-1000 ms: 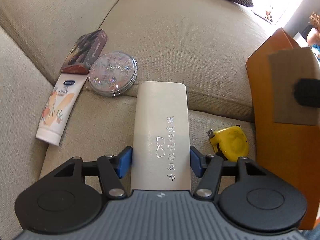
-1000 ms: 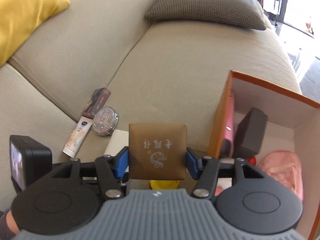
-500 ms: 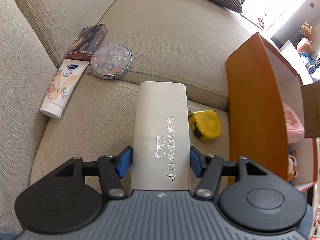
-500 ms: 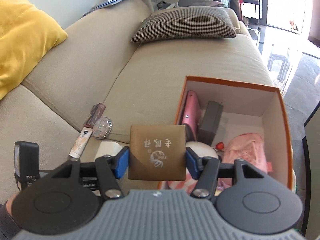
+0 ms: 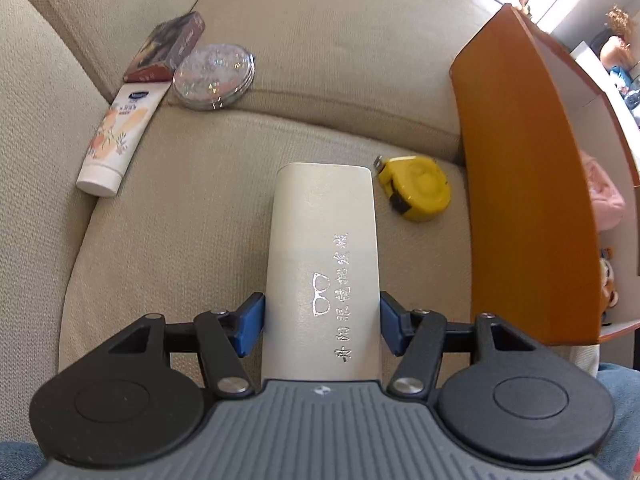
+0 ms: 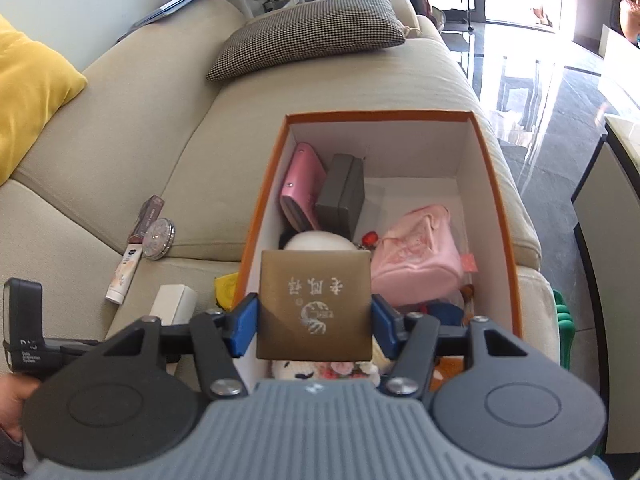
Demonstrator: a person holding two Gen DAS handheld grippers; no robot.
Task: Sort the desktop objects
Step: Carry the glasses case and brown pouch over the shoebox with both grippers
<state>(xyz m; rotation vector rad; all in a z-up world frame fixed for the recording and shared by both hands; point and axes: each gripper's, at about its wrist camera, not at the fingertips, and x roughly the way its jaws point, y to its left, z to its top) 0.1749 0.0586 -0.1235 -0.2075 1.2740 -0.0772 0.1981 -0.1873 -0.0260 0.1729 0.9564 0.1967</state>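
My left gripper [image 5: 321,326] is shut on a white glasses case [image 5: 322,256] with silver lettering, held above the beige sofa seat, left of the orange box [image 5: 516,184]. My right gripper [image 6: 314,322] is shut on a brown square box [image 6: 315,304] with pale printed characters, hanging over the near end of the open orange box [image 6: 496,184]. On the seat lie a yellow tape measure [image 5: 416,188], a hand cream tube [image 5: 118,136], a round glittery compact [image 5: 214,76] and a small dark carton [image 5: 166,46].
Inside the orange box are a pink case [image 6: 302,192], a grey box [image 6: 342,196], a pink pouch [image 6: 420,256], a white round thing [image 6: 320,242] and small toys. A houndstooth cushion [image 6: 308,38] and a yellow cushion [image 6: 28,92] rest on the sofa. The floor lies to the right.
My right gripper has swung rightward with the brown box, from beside the orange box to over its opening. My left gripper drifted a little, bringing the tape measure and the box wall closer into view.
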